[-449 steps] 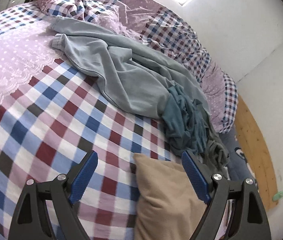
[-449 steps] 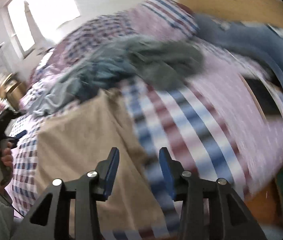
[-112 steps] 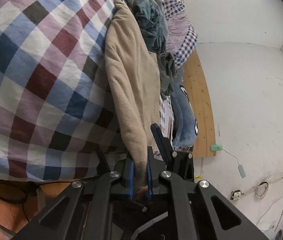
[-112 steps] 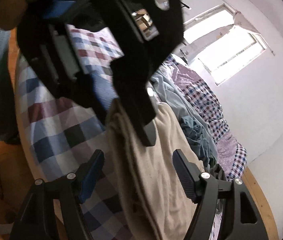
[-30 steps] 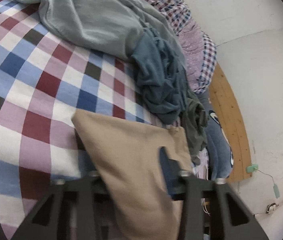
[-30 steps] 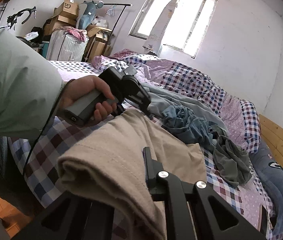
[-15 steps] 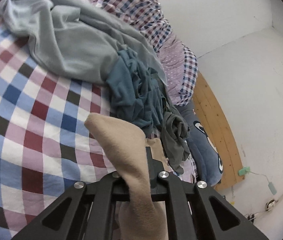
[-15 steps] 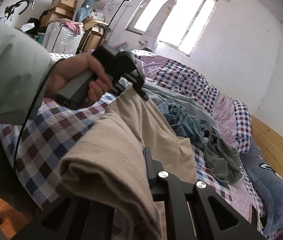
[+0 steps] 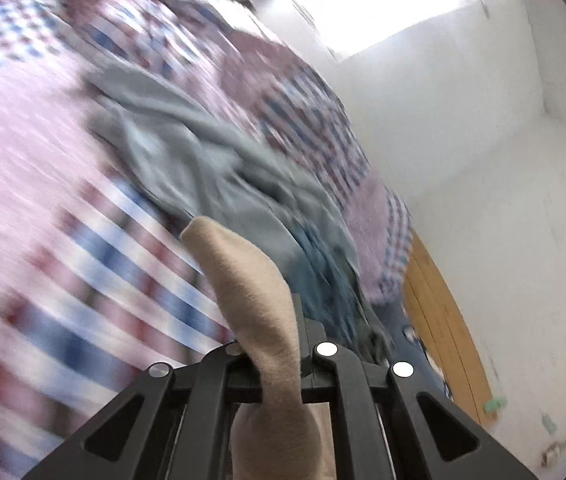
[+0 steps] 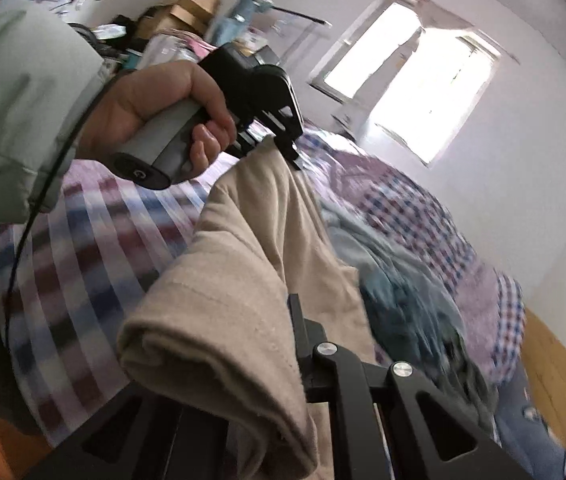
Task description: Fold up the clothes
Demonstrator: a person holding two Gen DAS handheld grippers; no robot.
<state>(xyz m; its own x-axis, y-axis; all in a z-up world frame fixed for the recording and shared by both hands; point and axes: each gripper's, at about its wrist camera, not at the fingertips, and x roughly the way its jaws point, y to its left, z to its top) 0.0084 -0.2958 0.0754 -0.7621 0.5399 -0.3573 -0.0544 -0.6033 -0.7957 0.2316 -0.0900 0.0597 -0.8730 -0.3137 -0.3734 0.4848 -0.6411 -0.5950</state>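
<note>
A beige garment [image 10: 267, 248] hangs stretched between both grippers above the checked bed. My left gripper [image 9: 289, 320] is shut on one corner of the beige garment [image 9: 255, 288], which sticks up past the fingers and hides the tips. In the right wrist view a hand holds the left gripper [image 10: 283, 148], clamped on the cloth's far corner. My right gripper [image 10: 283, 320] is shut on a thick folded edge that drapes over its left finger. A light grey-blue garment [image 9: 187, 160] and a darker teal one [image 9: 323, 276] lie crumpled on the bed beyond.
The bed carries a blue, red and white checked cover [image 9: 83, 280] and a pink lace part [image 9: 11, 152]. A wooden floor [image 9: 443, 320] and white wall lie to the right. Boxes and clutter [image 10: 187, 4] stand by a window [image 10: 423, 80]. A pale green sleeve [image 10: 15, 92] fills the left.
The left gripper has swung up and toward the bed's far side with the beige corner in it. The right gripper has moved with the cloth and rolled; the bed now looks tilted.
</note>
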